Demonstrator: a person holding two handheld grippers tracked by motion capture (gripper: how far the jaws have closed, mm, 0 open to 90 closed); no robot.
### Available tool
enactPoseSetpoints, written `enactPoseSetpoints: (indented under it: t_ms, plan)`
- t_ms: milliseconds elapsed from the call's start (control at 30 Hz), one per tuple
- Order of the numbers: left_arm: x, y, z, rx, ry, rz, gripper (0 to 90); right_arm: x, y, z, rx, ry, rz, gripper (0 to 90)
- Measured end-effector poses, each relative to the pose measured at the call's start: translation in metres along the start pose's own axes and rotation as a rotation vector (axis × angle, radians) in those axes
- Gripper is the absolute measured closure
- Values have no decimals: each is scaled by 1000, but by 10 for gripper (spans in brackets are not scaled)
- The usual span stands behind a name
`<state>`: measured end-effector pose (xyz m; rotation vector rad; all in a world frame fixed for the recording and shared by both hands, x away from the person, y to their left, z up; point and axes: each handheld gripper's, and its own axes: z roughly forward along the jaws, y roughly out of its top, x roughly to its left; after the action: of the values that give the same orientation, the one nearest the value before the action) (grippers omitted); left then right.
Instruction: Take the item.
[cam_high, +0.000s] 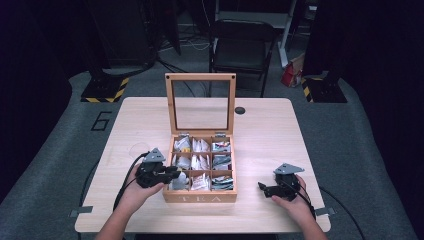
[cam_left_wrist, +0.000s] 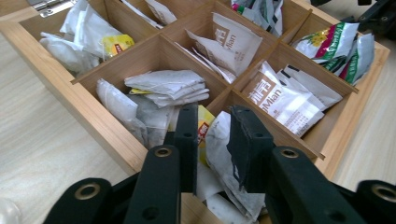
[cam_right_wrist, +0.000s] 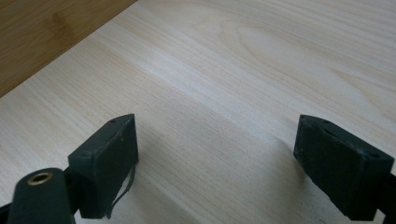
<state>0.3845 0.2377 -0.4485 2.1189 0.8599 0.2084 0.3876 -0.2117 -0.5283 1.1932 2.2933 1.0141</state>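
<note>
At the left of the high view, the left tongs (cam_high: 172, 175) are held in the person's left hand (cam_high: 135, 192) and are reached over the left wall of a wooden tea box (cam_high: 200, 196), at its front-left compartment. In the left gripper view, the jaws are seen narrowly parted above that compartment, with a white tea sachet (cam_left_wrist: 224, 158) lying between and beneath them; whether the sachet is actually pinched cannot be told. A yellow-labelled packet (cam_left_wrist: 203, 130) is seen just behind the left jaw.

The box is set near the middle of the pale wooden table (cam_high: 270, 125), divided into nine compartments stocked with sachets, and its glass-paned lid (cam_high: 201, 102) is stood upright at the back. The letters TEA are carried on its front wall.

At the right, the right tongs (cam_high: 263, 188) are held in the right hand (cam_high: 292, 200), well apart from the box and low over the bare table. In the right gripper view (cam_right_wrist: 215, 154), the jaws are spread wide with nothing between them.
</note>
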Motion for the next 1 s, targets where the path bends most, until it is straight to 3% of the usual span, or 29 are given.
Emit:
enactPoseSetpoints:
  t_ms: [367, 667, 1000]
  plan:
    - [-2, -1, -2, 7, -28, 5, 873, 0, 0, 0, 0, 0, 0, 129]
    - [-6, 0, -6, 4, -31, 21, 897, 0, 0, 0, -1, -1, 0, 130]
    - [-10, 5, -21, -59, -12, 26, 899, 0, 0, 0, 1, 4, -3, 130]
